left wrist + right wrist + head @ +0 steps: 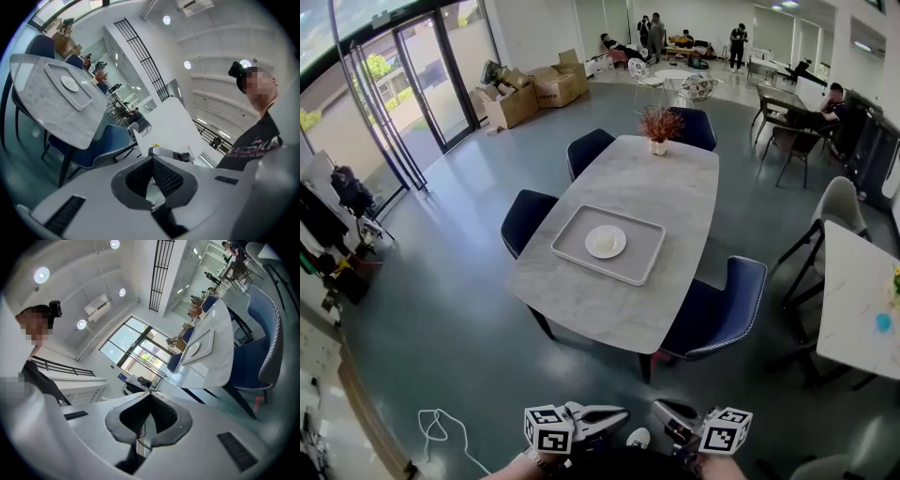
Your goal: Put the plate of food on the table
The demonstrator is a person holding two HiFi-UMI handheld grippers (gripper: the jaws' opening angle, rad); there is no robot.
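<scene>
Item: plate [606,241], white, prob. ceramic. I'd judge it stiff, slick, chip-prone, fairly light.
Loc: inside grey tray [572,247] on table [661,178], well apart from me.
Hold: by the rim, kept level.
Left gripper [151,160] & right gripper [150,396]: tongs pressed together, nothing btwn.

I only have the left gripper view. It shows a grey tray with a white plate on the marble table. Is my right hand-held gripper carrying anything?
Observer: No. The right hand-held gripper has its jaws together with nothing between them.
Operator: Is there anything on the floor between me and the table?
Observer: The head view shows a thin white cable lying looped on the floor to your left, well short of the grey marble-topped table.
</scene>
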